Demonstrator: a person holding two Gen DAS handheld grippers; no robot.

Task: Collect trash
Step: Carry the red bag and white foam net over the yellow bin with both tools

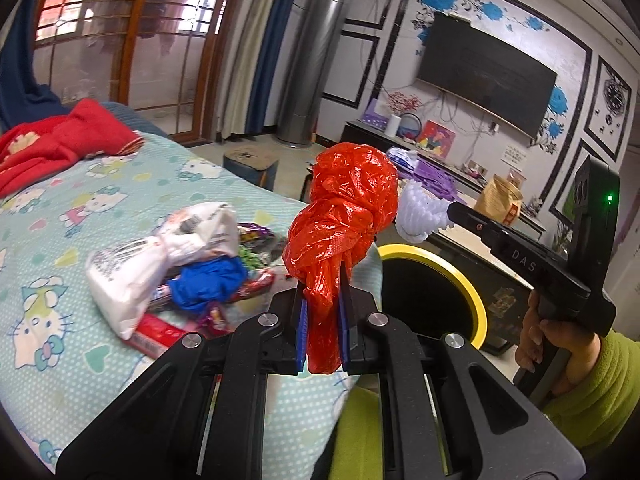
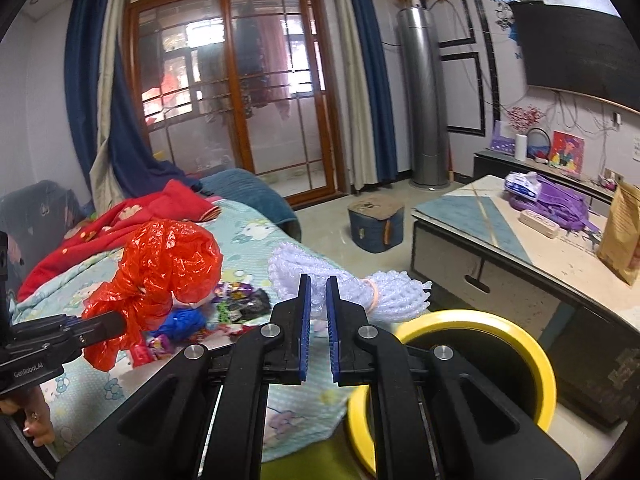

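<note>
L tool (image 1: 324,320) clenched on red plastic bag (image 1: 344,208), held over bed edge near yellow-rimmed bin (image 1: 476,292). R tool (image 2: 317,312) pinches white foam net (image 2: 384,292) w/ thin hold. Risk: net slips out, lands on bed; bag's loose tail snags rim.

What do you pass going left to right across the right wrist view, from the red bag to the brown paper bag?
Red plastic bag → white foam net → yellow-rimmed bin → brown paper bag.

Yellow-rimmed bin (image 2: 542,364) partly behind jaws
</note>
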